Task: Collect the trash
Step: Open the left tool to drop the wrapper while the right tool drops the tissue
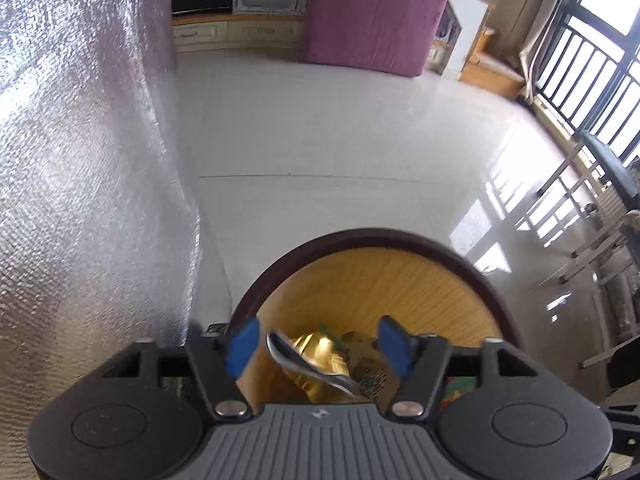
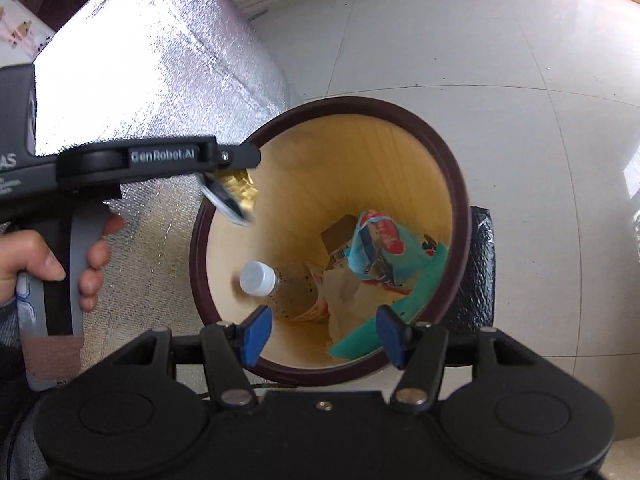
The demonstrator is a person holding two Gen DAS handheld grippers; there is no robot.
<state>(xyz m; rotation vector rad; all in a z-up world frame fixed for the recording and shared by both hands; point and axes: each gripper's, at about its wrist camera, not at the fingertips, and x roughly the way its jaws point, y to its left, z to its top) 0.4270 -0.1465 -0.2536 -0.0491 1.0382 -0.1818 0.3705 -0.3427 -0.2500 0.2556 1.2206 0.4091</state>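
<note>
Wrapper: gold foil wrapper [image 2: 239, 191] with a silvery lining hung at the left gripper's tips, just inside the near-left rim of the bin, above its hollow
Contact: from the left wrist view the wrapper [image 1: 320, 356] sat between the blue pads without either pad clearly pressing it; whether it was falling or clinging to one finger could not be told
Left gripper: left gripper [image 1: 318, 344] had its fingers spread apart, pointing steeply down over the bin mouth
Hand: the person's hand [image 2: 48, 264] was wrapped around the left tool's handle, beside the foil-covered surface [image 2: 132, 80]
Bin: round wastebasket [image 2: 448, 148] with a dark rim and pale wooden inside stood on the tiled floor [image 2: 480, 40]
Contents: capped clear bottle [image 2: 260, 280], teal and red snack bag [image 2: 384, 252] and crumpled paper already lay at the bottom
Right gripper: right gripper [image 2: 324, 336] hovered over the near rim, blue pads wide apart with nothing between them
Step judged: dropping the wrapper into the bin
Doing it well: the tips looked better kept over the hollow, not the rim, since light foil can drift or stick; a small shake with the fingers wide should free it
Risk: wrapper catching on the rim and sliding to the floor
</note>
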